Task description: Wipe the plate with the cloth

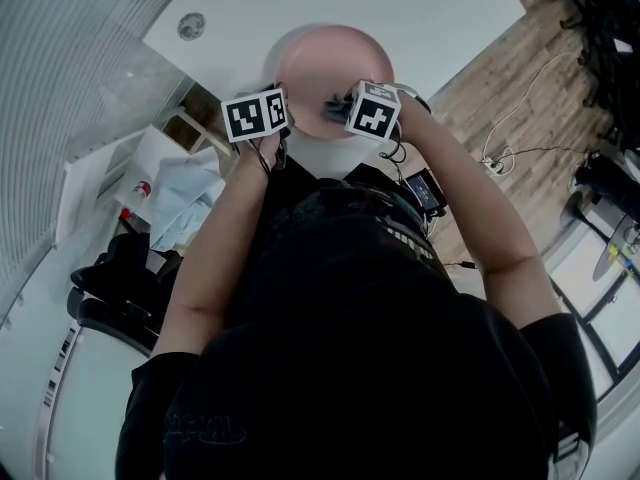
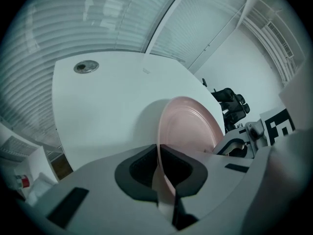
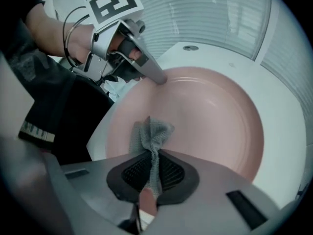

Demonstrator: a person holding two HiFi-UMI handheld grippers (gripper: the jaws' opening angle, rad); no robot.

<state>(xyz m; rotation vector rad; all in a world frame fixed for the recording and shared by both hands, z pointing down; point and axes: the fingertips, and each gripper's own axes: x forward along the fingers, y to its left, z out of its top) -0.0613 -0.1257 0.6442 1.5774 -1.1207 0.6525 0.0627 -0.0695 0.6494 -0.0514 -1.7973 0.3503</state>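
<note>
While the left tool (image 2: 164,175) pinches the plate (image 2: 190,126) by its rim, the right tool (image 3: 154,175) pinches the cloth (image 3: 151,133), plate face directly ahead.

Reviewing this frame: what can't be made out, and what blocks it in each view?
Right gripper view: whether the cloth touches the plate; the right gripper hides the near rim.
Left gripper view: cloth unseen; the body of the left gripper covers the lower plate.
Head view: both grips, under the marker cubes.
Head view: round table fitting, too small to identify.
</note>
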